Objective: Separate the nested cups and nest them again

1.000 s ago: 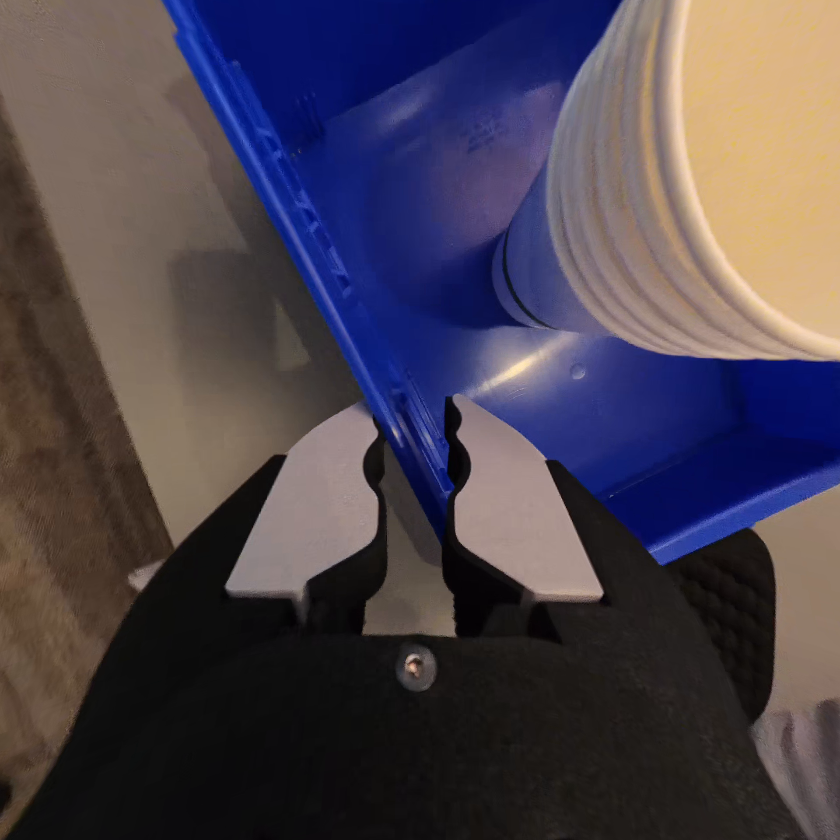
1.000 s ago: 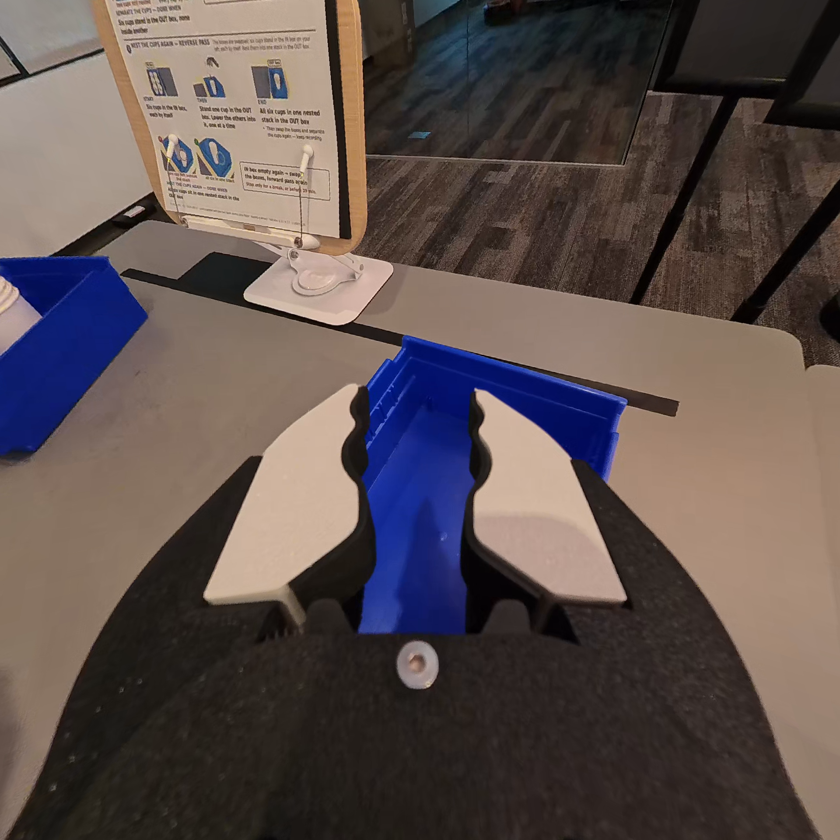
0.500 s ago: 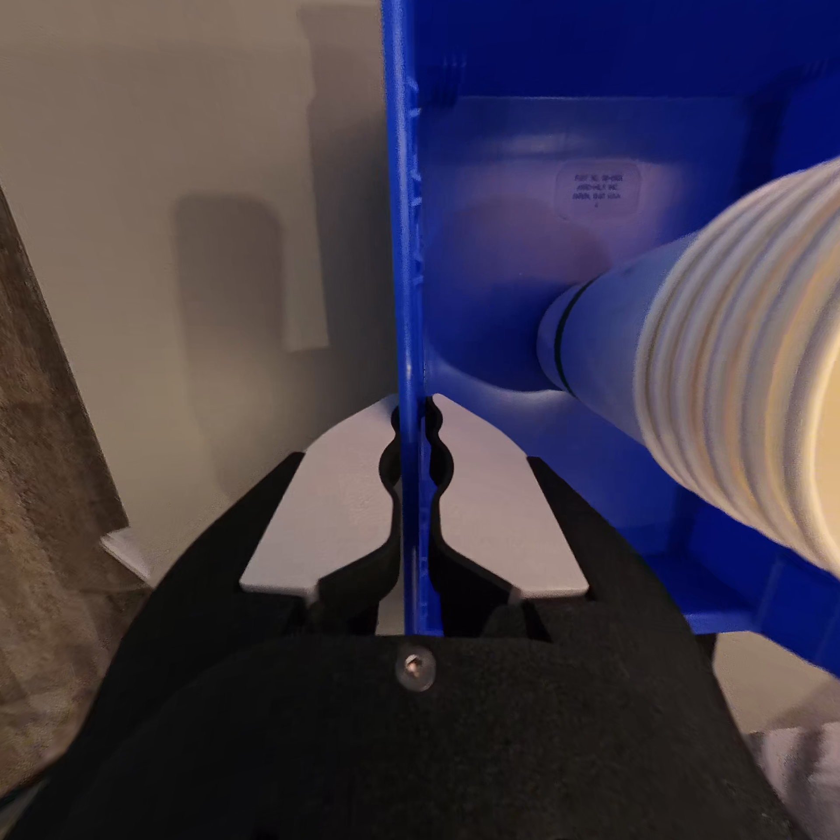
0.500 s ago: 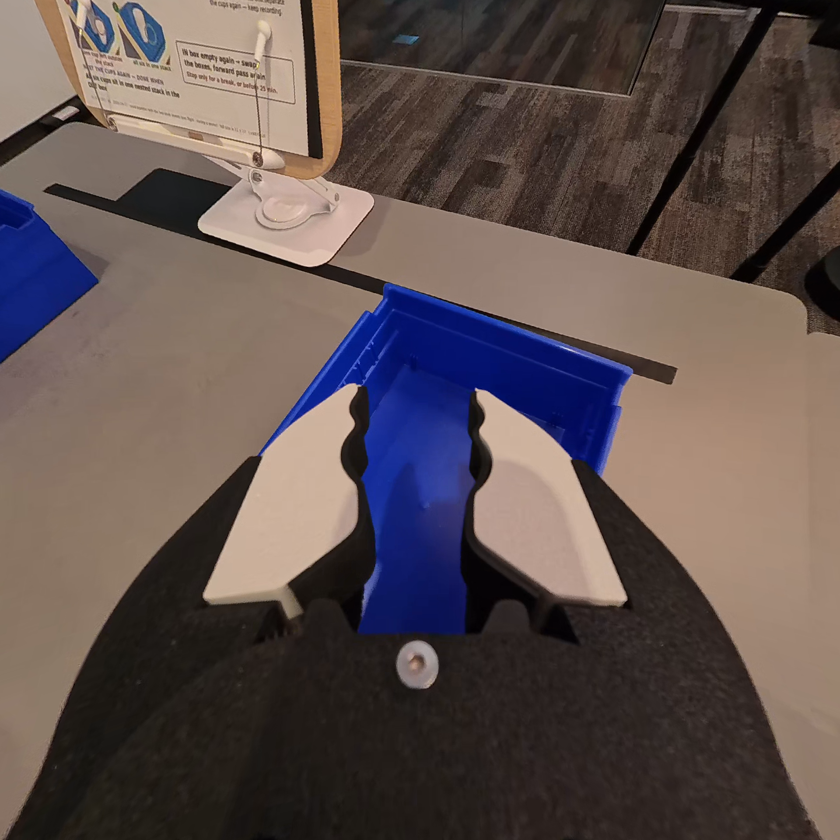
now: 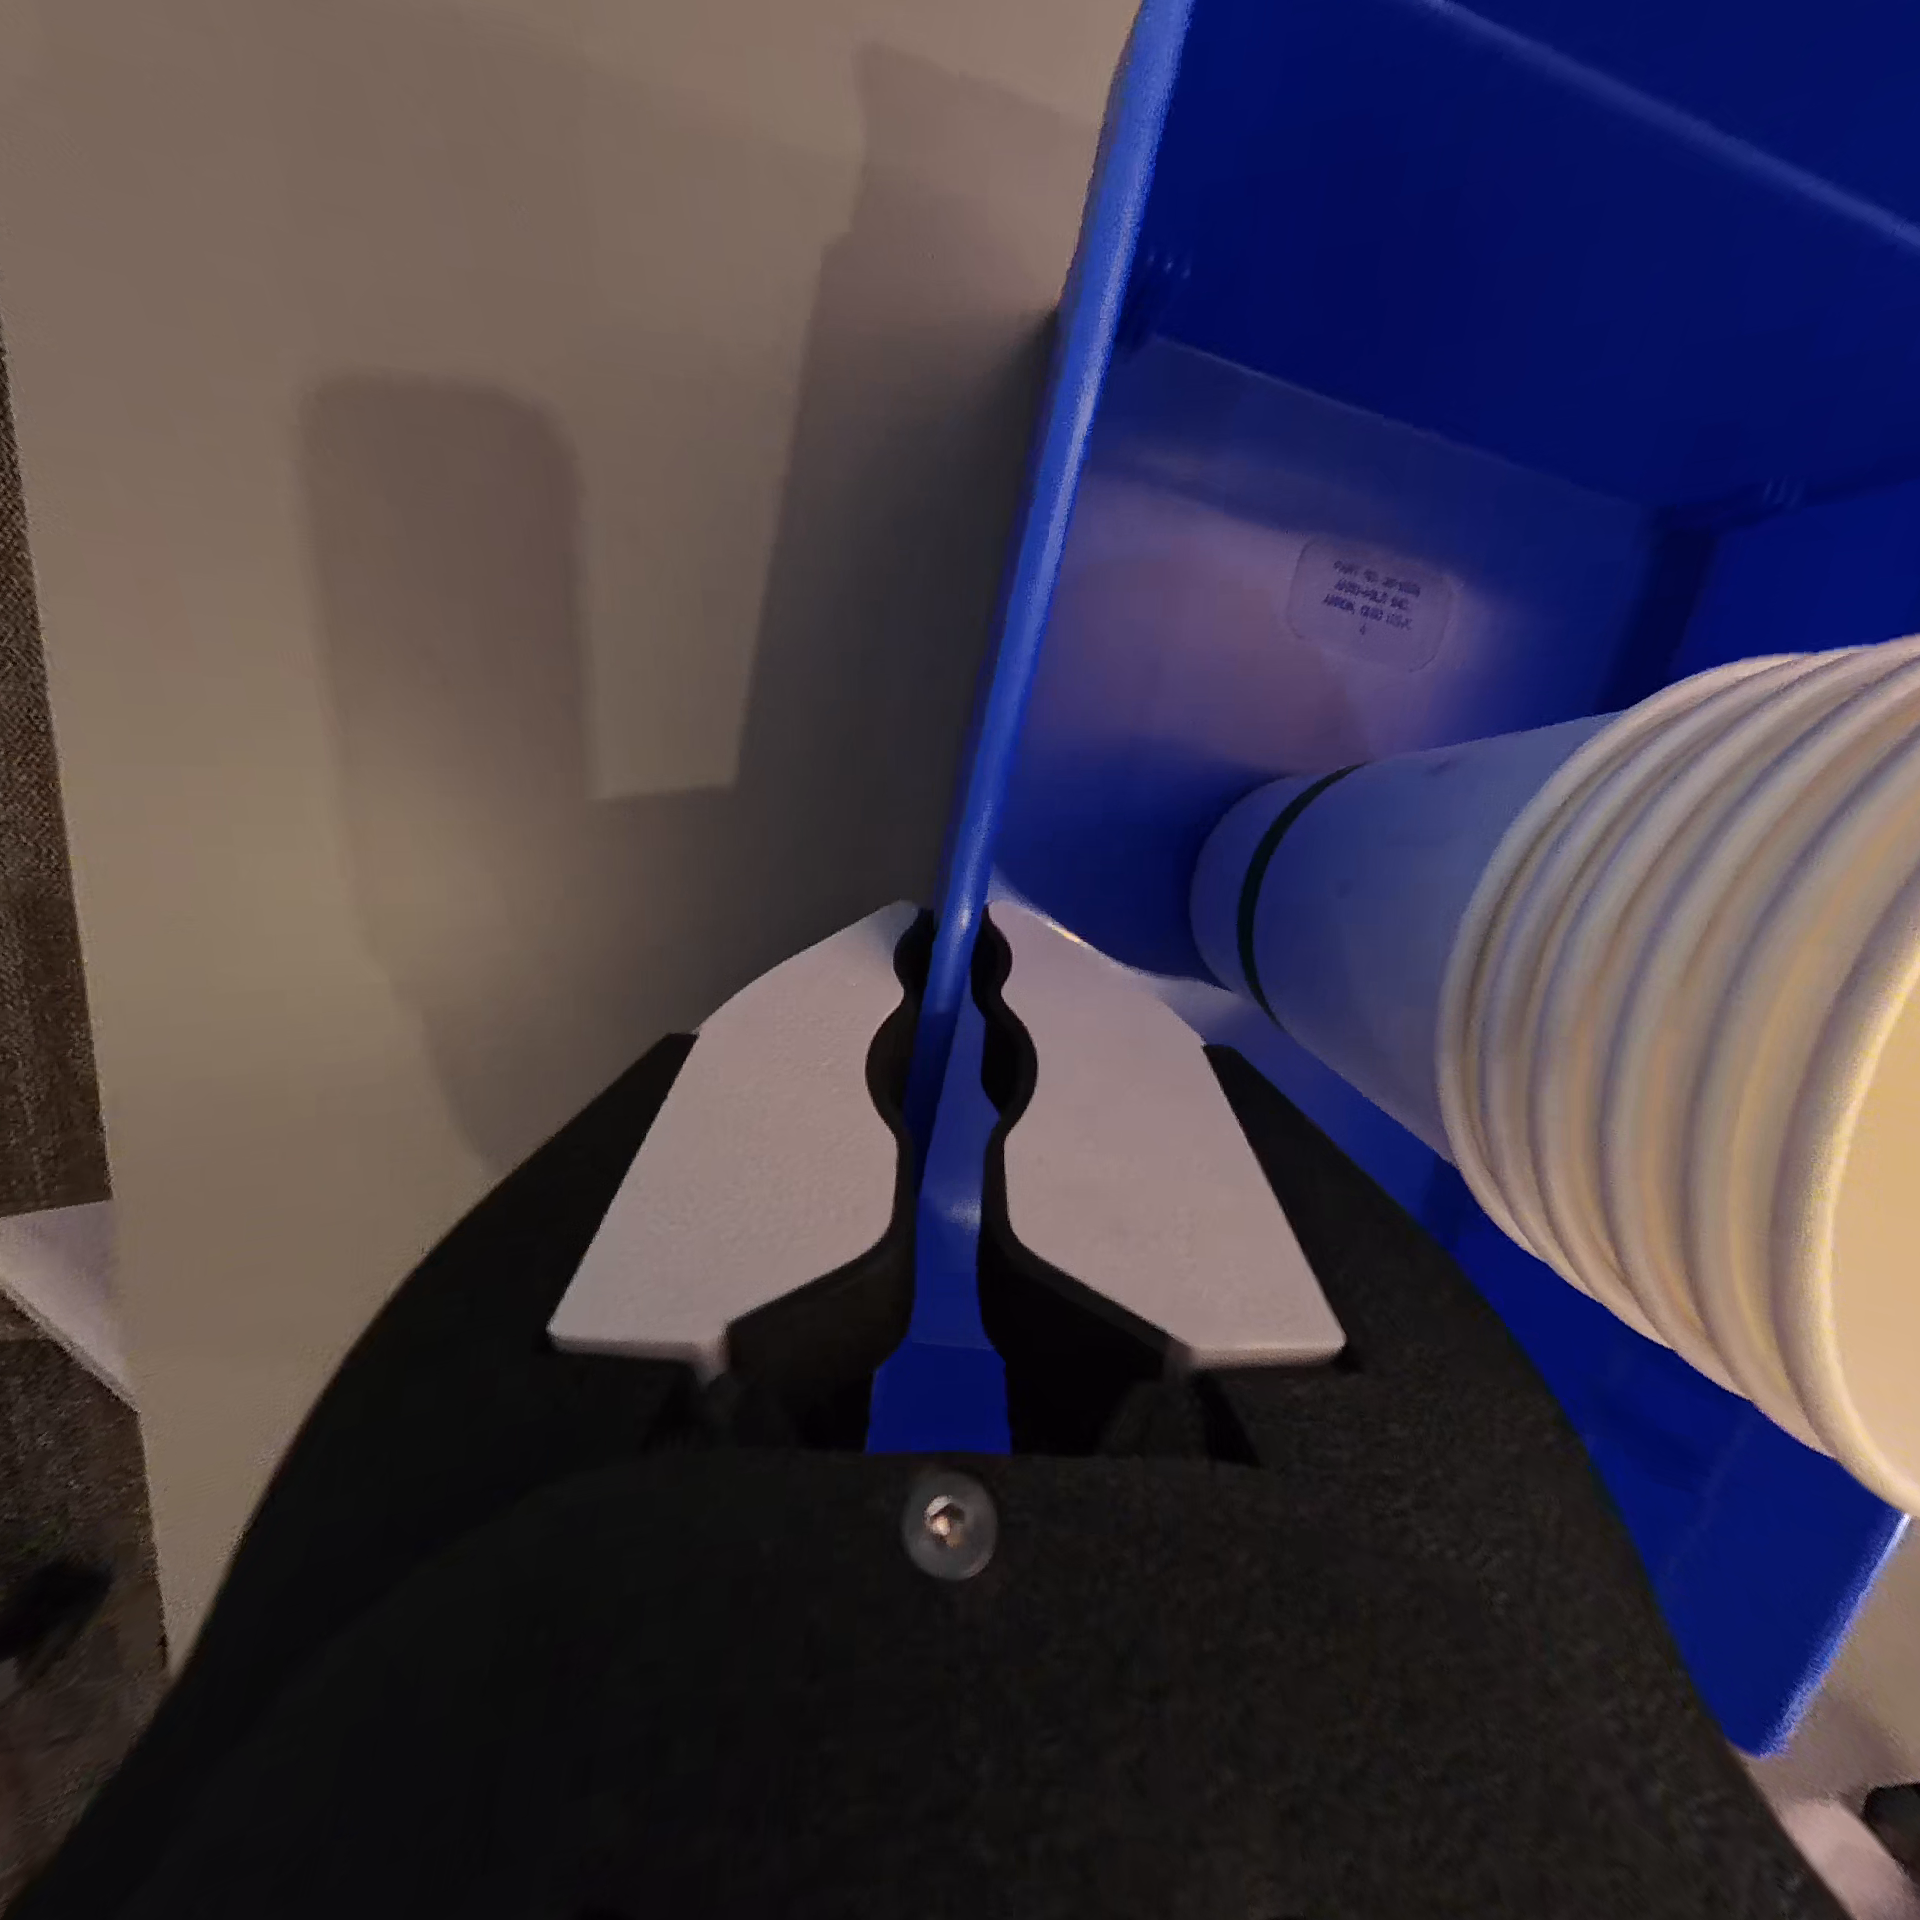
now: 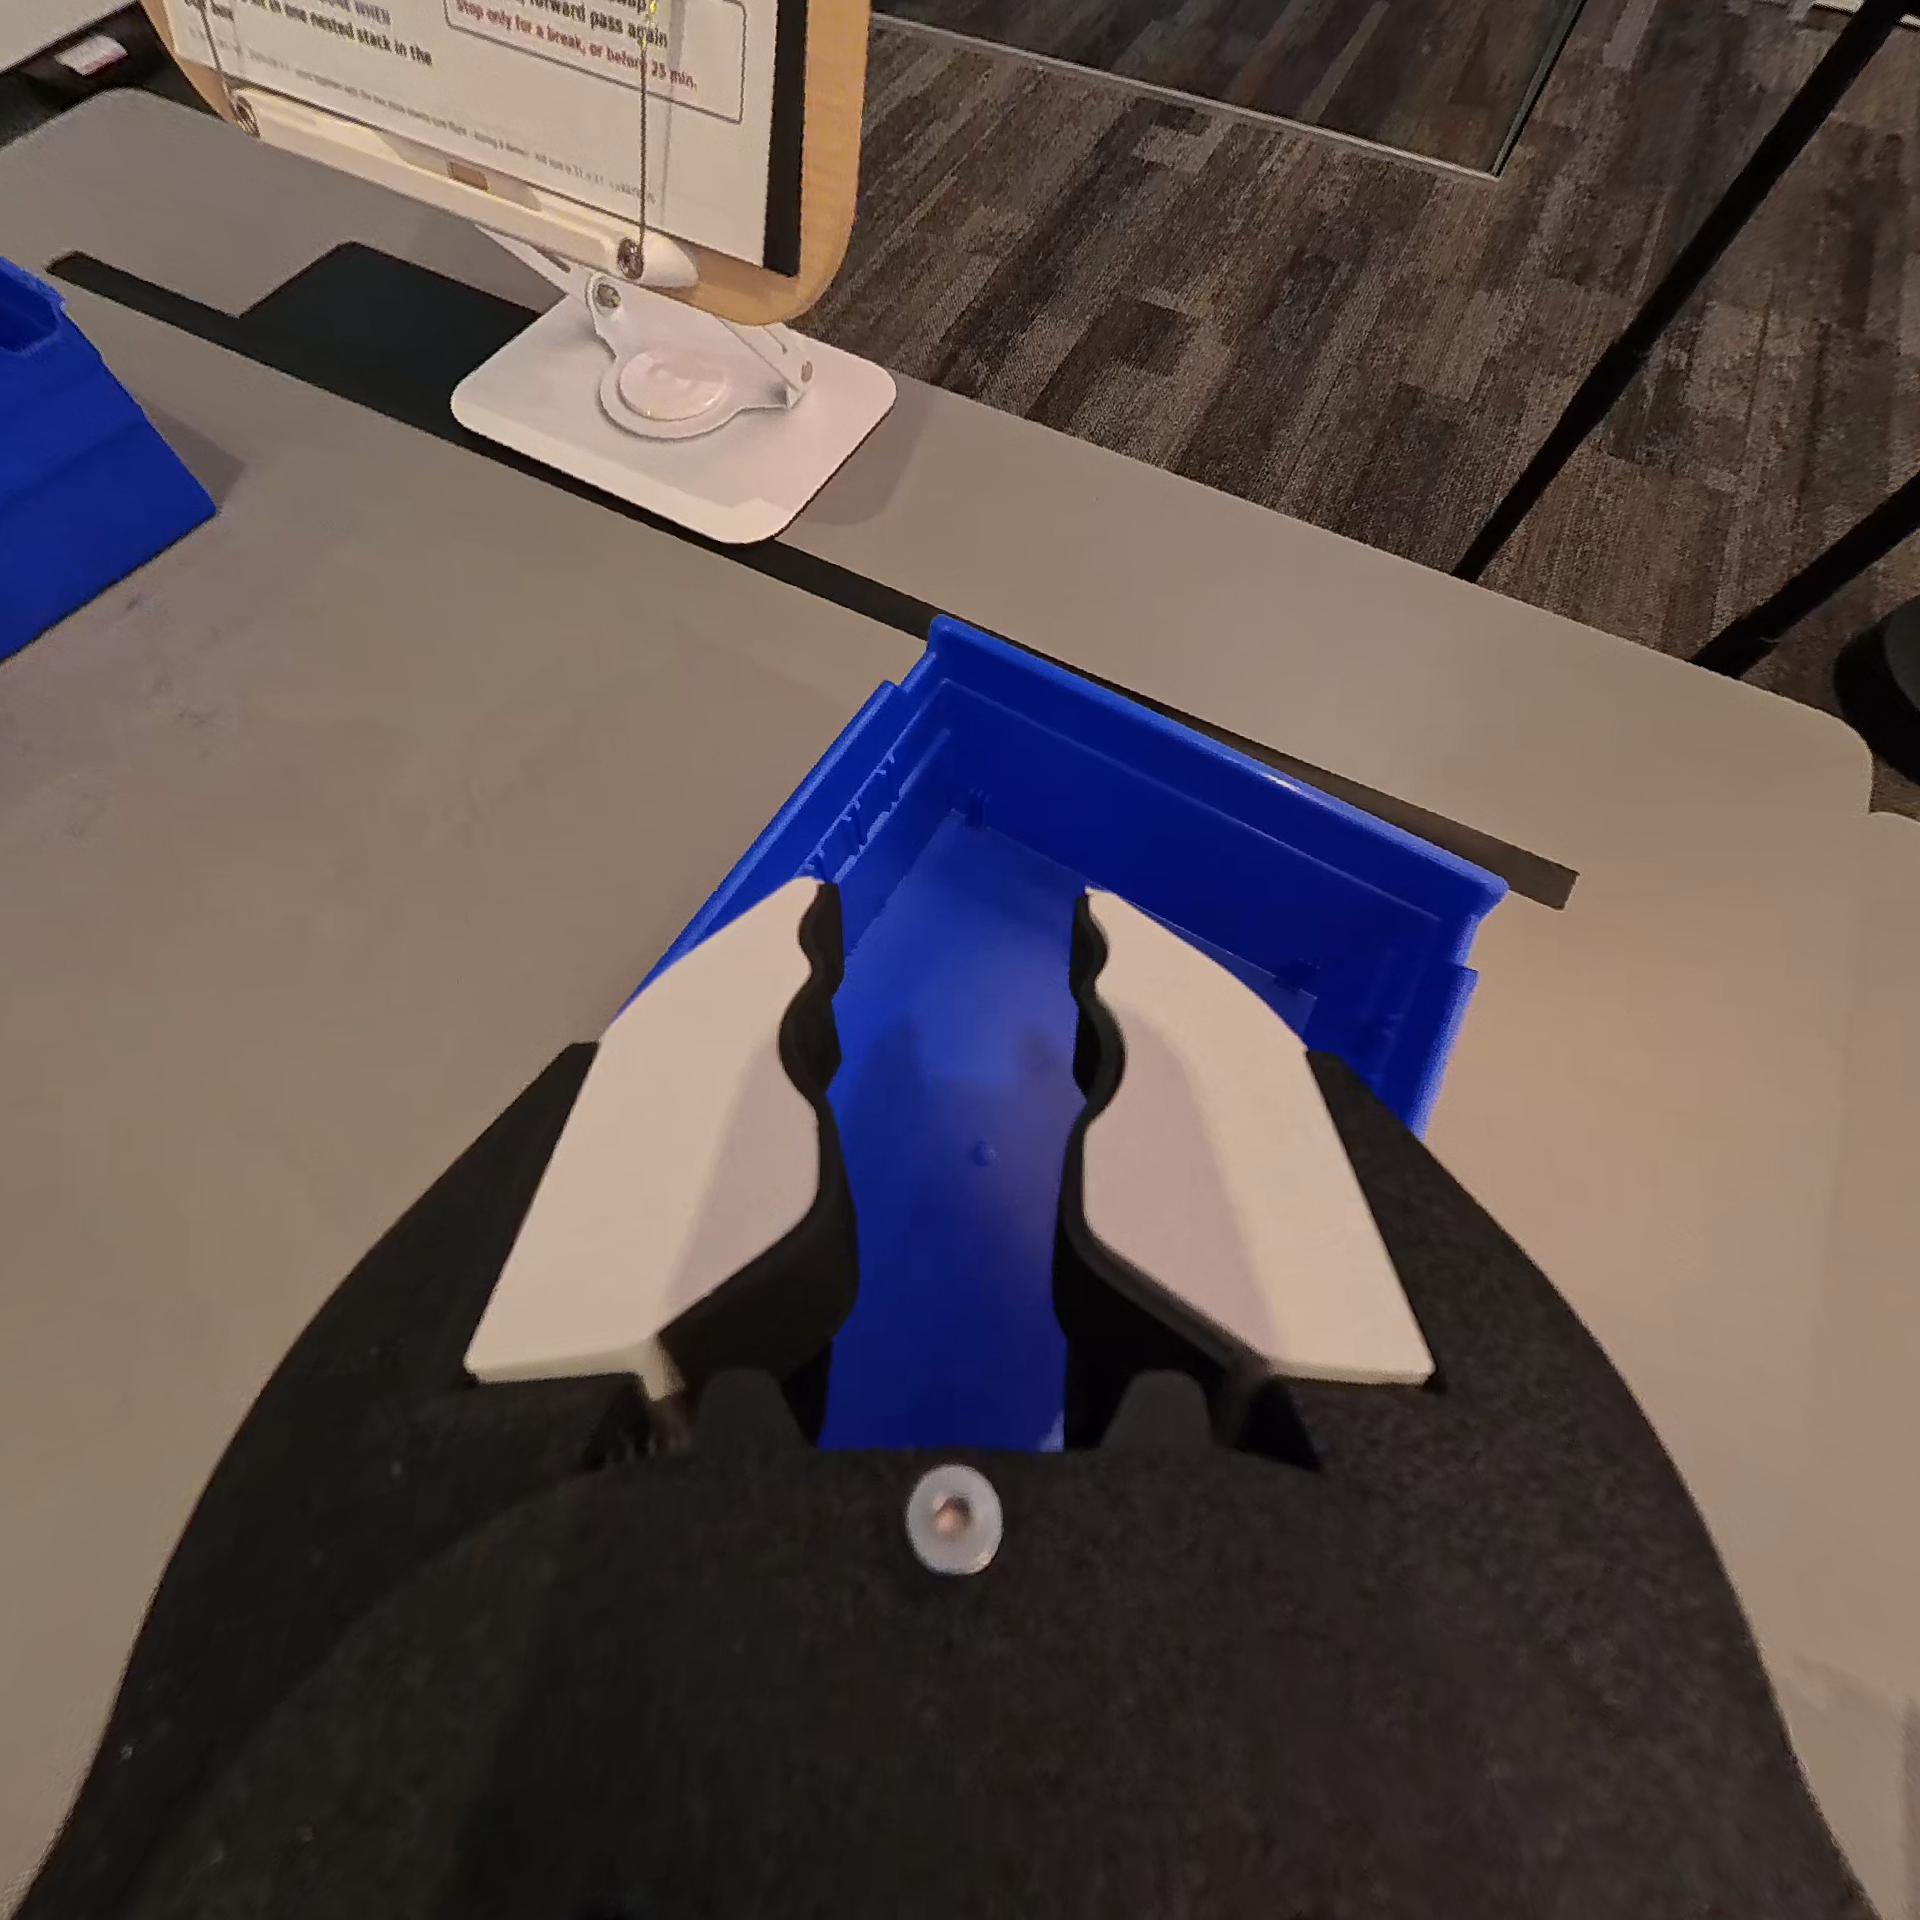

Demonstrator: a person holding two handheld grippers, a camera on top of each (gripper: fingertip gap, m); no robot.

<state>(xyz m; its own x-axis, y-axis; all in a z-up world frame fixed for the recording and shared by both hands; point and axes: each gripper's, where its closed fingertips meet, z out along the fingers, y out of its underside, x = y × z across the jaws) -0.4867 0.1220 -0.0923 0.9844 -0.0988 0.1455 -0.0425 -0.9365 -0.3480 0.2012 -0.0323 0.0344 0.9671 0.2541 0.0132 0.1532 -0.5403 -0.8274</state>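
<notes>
In the left wrist view a stack of nested white paper cups (image 5: pixel 1621 997) stands inside a blue bin (image 5: pixel 1403 436), its rims filling the right side. My left gripper (image 5: pixel 951 920) is shut on the bin's left wall (image 5: pixel 1039 582), one finger on each side of it. In the right wrist view a second blue bin (image 6: pixel 1195 790) sits empty on the grey table (image 6: pixel 416 831). My right gripper (image 6: pixel 951 899) is open and empty, hovering over this bin with the bin floor showing between its fingers.
An instruction board on a white stand (image 6: pixel 675 416) stands at the table's back edge, beyond a black tape line (image 6: pixel 831 566). The bin with the cups shows as a blue corner at far left (image 6: pixel 62 499). The table edge and carpet (image 5: pixel 42 831) lie left of the left gripper.
My left gripper has closed on the bin wall and the bin has swung in its view. My right gripper has moved forward and tilted down over the empty bin, staying open.
</notes>
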